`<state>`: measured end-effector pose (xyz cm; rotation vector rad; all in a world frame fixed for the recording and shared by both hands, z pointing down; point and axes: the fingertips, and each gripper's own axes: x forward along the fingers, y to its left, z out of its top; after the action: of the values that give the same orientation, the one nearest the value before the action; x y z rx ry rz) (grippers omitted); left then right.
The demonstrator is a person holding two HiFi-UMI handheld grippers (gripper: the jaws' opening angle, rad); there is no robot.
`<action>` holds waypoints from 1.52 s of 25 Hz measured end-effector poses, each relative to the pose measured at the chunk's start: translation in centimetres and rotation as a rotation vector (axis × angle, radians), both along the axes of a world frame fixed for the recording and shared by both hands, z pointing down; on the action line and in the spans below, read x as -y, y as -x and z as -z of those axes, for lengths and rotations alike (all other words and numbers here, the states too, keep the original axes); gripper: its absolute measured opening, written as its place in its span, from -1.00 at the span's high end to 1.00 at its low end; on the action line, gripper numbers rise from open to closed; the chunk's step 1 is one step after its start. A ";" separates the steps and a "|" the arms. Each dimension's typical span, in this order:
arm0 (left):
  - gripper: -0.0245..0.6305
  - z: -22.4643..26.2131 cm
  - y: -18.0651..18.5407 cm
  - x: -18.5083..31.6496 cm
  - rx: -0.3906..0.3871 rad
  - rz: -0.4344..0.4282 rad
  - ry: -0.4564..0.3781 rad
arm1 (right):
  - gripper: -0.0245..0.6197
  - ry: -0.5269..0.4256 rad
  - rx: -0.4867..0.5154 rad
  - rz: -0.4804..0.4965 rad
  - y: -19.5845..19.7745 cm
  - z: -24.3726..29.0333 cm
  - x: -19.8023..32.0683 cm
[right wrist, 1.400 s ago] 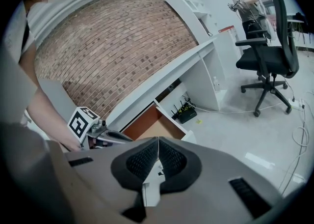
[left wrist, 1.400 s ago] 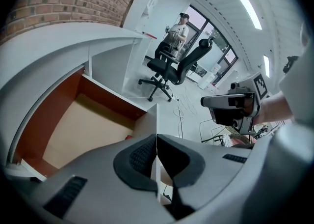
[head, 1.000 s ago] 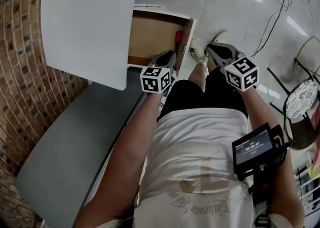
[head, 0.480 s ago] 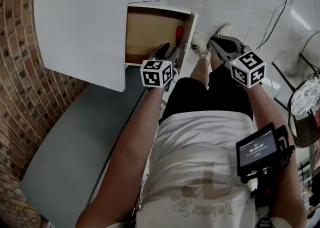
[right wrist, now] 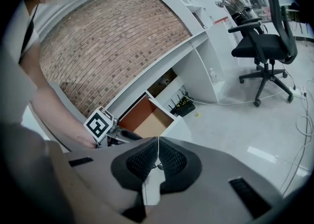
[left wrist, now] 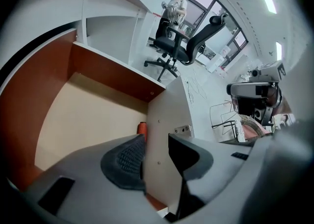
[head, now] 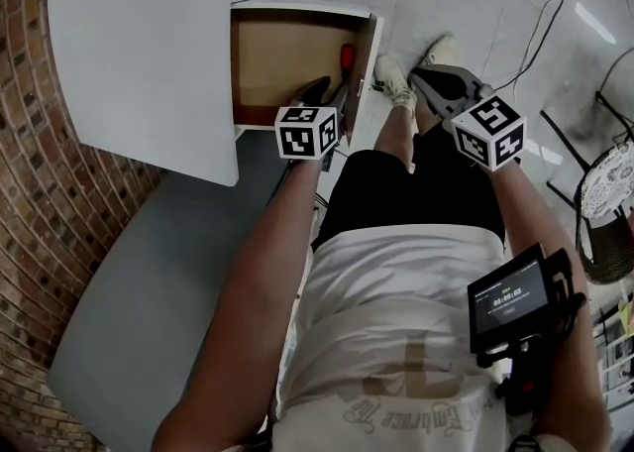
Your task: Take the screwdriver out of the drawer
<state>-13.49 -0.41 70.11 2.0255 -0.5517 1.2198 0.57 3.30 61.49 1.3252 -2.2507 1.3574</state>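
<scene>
Drawer (head: 282, 63) pulled out. Left tool (left wrist: 157, 155): jaws wide apart, astride drawer's white panel, gripping nothing. Right tool (right wrist: 158, 160): jaws together, empty. Screwdriver (head: 348, 56), red handle, lies inside drawer beside that panel.

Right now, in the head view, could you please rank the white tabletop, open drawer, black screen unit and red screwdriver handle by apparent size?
1. flat white tabletop
2. open wood-lined drawer
3. black screen unit, nearer the camera
4. red screwdriver handle
</scene>
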 end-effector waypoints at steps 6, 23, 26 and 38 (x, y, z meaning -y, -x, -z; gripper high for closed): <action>0.47 -1.4 0.0 1.0 0.020 -0.024 0.003 | 0.85 0.011 0.004 -0.005 0.1 -0.1 -0.6; 0.50 -6.4 -0.9 1.3 0.056 -0.087 0.021 | 0.85 0.055 0.042 -0.039 0.3 -2.9 -1.4; 0.50 -7.1 -1.1 1.4 0.070 -0.102 0.024 | 0.85 0.060 0.046 -0.044 0.1 -3.2 -1.4; 0.48 -9.8 -1.8 2.2 0.103 -0.103 0.055 | 0.85 0.089 0.056 -0.081 -1.5 -4.4 -1.6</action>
<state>-11.71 -2.61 79.88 1.9736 -0.4624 1.3921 2.06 4.91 65.93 1.3791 -2.1653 1.5208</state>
